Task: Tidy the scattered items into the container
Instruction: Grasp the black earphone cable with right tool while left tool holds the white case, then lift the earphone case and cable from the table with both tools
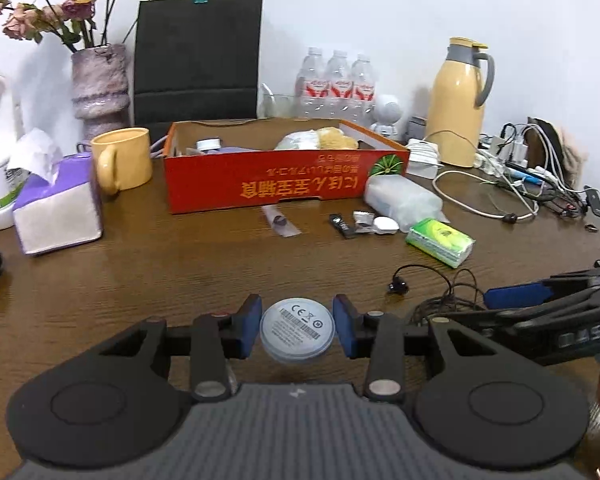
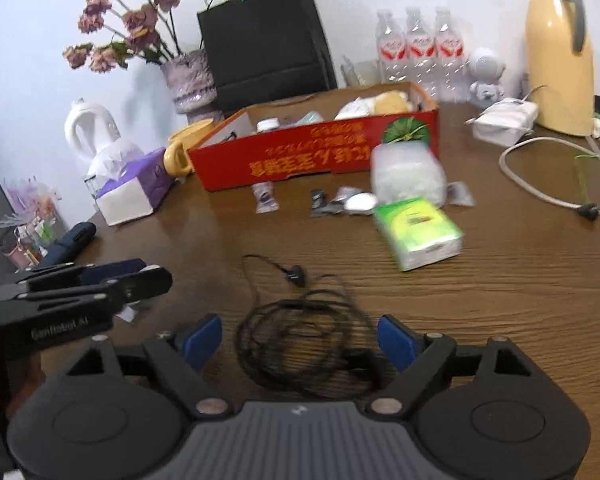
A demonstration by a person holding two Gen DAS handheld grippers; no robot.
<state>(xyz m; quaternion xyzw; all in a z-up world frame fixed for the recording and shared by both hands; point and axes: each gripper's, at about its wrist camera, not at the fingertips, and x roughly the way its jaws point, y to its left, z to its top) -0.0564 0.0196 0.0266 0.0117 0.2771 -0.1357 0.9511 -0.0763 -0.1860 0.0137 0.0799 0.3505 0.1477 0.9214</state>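
Left hand-held gripper [image 1: 296, 330] is clamped on the round puck [image 1: 297, 331], well short of the red box [image 1: 284, 176]. Right hand-held gripper [image 2: 300, 344] gapes wide around the black cable [image 2: 304, 344]; loose loops could slip out on closing.

The left gripper [image 1: 297, 330] is angled down toward the table, its blue pads [image 1: 249, 322] clamped on either side of a small round disc [image 1: 297, 334]. The right gripper [image 2: 300, 340], at its 3 o'clock, also tilts downward, jaws spread wide with neither pad pressing on anything.
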